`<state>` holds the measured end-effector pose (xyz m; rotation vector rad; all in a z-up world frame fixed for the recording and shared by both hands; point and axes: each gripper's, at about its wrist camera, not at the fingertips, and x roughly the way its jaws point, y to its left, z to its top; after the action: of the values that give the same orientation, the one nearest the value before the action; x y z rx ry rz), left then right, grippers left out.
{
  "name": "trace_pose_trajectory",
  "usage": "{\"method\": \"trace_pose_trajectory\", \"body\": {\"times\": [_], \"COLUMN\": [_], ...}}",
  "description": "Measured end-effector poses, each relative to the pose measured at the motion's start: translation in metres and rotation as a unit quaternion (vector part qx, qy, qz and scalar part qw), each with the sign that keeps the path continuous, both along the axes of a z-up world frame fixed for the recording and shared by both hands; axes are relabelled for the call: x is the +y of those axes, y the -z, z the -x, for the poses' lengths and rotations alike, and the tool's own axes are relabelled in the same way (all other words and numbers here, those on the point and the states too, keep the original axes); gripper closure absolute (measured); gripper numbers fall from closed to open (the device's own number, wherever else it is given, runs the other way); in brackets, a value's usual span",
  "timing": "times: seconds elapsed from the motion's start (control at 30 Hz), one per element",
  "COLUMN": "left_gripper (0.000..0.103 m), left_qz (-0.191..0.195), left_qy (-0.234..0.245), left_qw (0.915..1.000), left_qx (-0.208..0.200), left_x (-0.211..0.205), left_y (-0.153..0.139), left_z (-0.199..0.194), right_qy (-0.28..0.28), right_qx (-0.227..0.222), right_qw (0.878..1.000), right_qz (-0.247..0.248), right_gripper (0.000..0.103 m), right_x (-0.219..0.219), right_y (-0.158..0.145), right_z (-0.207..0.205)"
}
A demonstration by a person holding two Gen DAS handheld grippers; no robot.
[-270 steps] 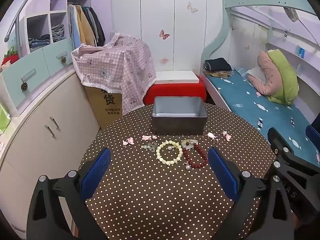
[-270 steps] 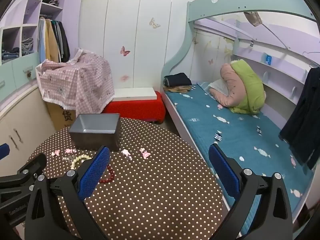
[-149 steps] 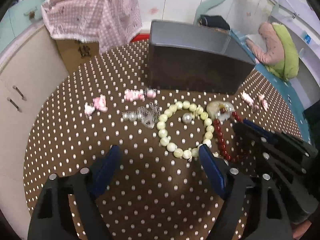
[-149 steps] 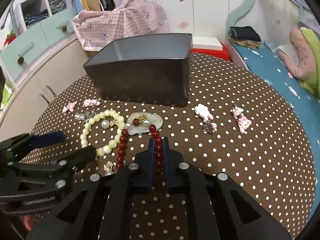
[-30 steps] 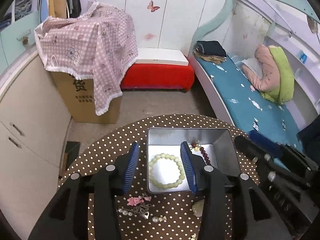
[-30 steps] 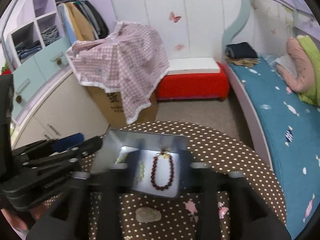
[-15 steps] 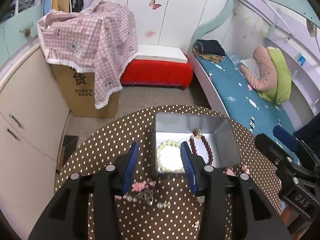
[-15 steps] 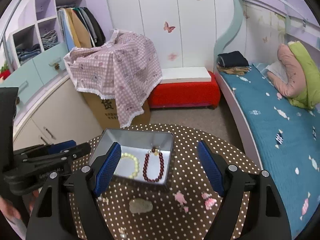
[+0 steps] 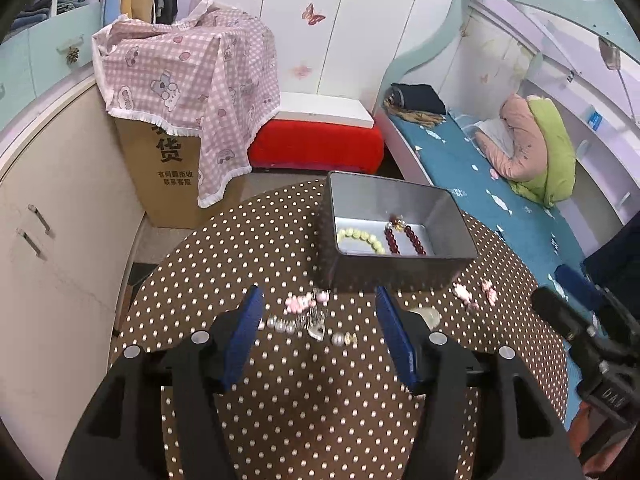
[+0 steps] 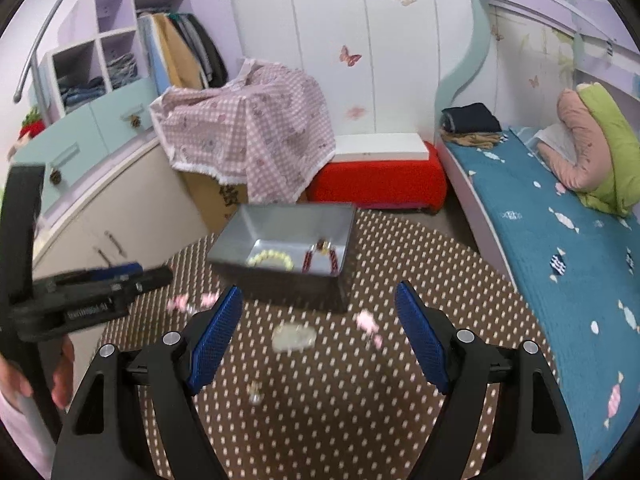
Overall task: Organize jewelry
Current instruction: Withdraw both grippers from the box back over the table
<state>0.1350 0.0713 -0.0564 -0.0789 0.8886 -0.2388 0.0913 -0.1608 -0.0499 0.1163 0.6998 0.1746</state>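
A grey metal box stands on the brown polka-dot table. Inside it lie a pale green bead bracelet and a dark red bead bracelet; both show in the right wrist view, the pale green bracelet and the red bracelet. My left gripper is open and empty, above a pearl and silver charm piece and pink charms. My right gripper is open and empty above a pale jade pendant.
More pink charms lie right of the box. A small gold piece lies near the table front. A checked cloth covers a cardboard box beyond the table. A bed runs along the right.
Both grippers have drawn back and down from over the box toward the loose pieces on the table. The left gripper's jaws have opened wider. Both bracelets stay in the box.
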Motion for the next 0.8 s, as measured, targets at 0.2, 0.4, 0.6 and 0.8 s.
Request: {"method": "trace_pose_trajectory", "body": {"times": [0.2,0.4,0.6,0.8], "left_gripper": [0.046,0.040,0.040,0.040], "left_qz": [-0.015,-0.040,-0.035,-0.029], "left_qy": [0.001,0.000,-0.004,-0.013], "left_qw": [0.9999,0.9991,0.9988,0.9987], "left_qx": [0.002,0.016,0.035,0.039], "left_x": [0.006,0.009,0.014,0.024], "left_y": [0.012,0.033,0.046,0.048], "left_z": [0.028,0.046,0.052,0.061], "right_qy": [-0.015,-0.039,-0.068,-0.079], "right_qx": [0.024,0.054,0.078,0.103], "right_qw": [1.000,0.998,0.994,0.991], "right_qz": [0.006,0.017,0.034,0.035], "right_gripper": [0.027,0.027,0.032,0.047], "right_x": [0.012,0.032,0.056,0.066], "right_y": [0.024,0.050,0.072,0.090], "right_z": [0.021,0.024,0.023,0.014]}}
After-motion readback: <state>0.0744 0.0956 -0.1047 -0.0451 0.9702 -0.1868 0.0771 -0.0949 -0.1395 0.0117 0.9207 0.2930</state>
